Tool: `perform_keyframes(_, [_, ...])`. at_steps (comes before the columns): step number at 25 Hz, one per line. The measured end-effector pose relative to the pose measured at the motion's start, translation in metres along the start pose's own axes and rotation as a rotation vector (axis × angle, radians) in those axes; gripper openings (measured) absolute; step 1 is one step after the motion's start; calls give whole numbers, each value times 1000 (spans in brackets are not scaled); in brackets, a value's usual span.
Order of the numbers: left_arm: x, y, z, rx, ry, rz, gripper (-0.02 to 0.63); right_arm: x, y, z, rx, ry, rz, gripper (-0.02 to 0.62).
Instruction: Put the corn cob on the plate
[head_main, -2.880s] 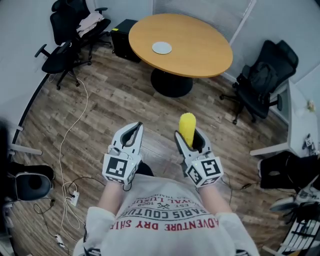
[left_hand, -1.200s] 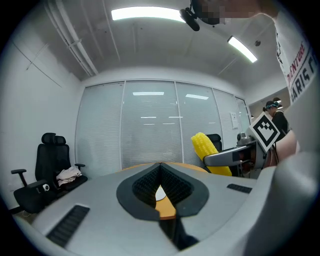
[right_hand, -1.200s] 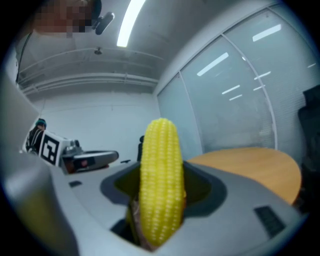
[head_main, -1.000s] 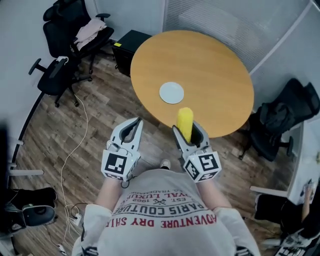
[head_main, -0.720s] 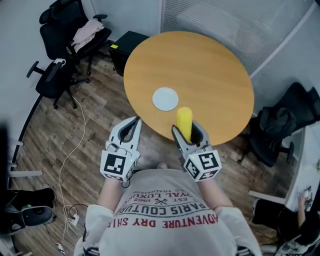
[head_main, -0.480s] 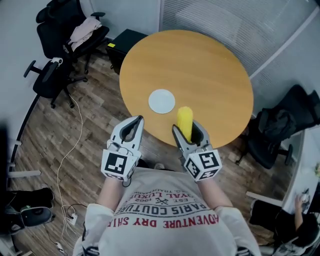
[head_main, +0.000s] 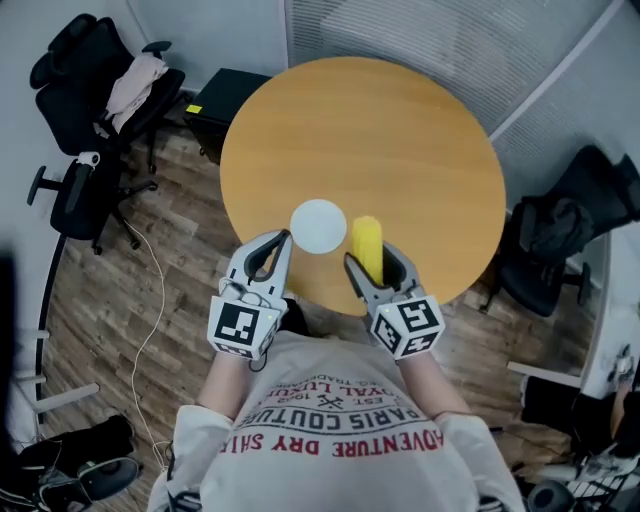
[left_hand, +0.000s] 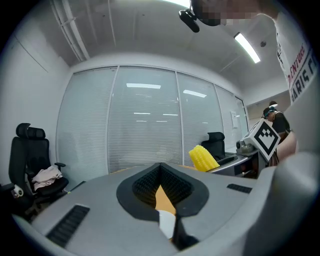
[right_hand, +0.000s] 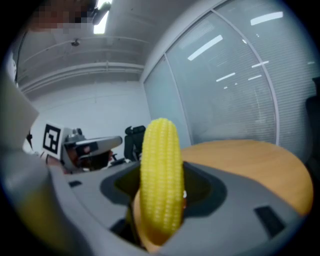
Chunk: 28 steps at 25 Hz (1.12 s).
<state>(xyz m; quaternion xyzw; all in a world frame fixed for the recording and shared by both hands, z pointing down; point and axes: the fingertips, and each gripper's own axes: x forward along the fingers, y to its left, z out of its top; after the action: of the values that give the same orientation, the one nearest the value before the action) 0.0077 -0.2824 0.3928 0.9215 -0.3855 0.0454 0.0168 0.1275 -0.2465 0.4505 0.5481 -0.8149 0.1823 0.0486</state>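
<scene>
A yellow corn cob (head_main: 366, 246) stands upright in my right gripper (head_main: 372, 268), whose jaws are shut on it; in the right gripper view the corn cob (right_hand: 161, 180) fills the middle. A small white plate (head_main: 318, 225) lies on the round wooden table (head_main: 400, 130), just ahead of and between both grippers. My left gripper (head_main: 268, 256) is shut with nothing in it, its tips at the table's near edge below the plate. In the left gripper view the left gripper (left_hand: 167, 212) has its jaws closed, and the corn cob (left_hand: 203, 157) shows at the right.
Black office chairs stand at the left (head_main: 85, 120) and right (head_main: 565, 235) of the table. A black box (head_main: 215, 100) sits on the wood floor by the table. Frosted glass walls rise behind.
The person has walked up to the table: the table and plate have come closer, now directly in front of the grippers. The corn cob stays held in the right gripper.
</scene>
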Motion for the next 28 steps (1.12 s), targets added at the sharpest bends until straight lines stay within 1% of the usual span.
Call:
perform_keyframes(2, [14,13,2,-7,5,-36,32,15,-5,1,25,7,-37,267])
perform_keyframes(7, [48,48,2,6,21,-132,32,51,-18,2,62,29,-131,267])
perform_keyframes(10, [63,68,-5,7,29,-178,32,70,-23,-7,84,63,-180,266])
perform_keyframes(14, [80,85,-19,-25,64,-238,33,91,-29,-29,121,118,-240,267])
perform_keyframes(18, [92,101,-33,-26,83,-307,32,112,-32,-55,166,172,-291,267])
perform_keyframes(23, [107,119,-61,-45,127,-331,32,139,-39,-90,199,254,-330,267])
perform_keyframes(26, [112,117,-79,-22,154,-363,32,147,-45,-113,222,311,-347,267])
perform_keyframes(28, [115,115,-89,-31,178,-378,33,153,-48,-128,232,344,-350,267])
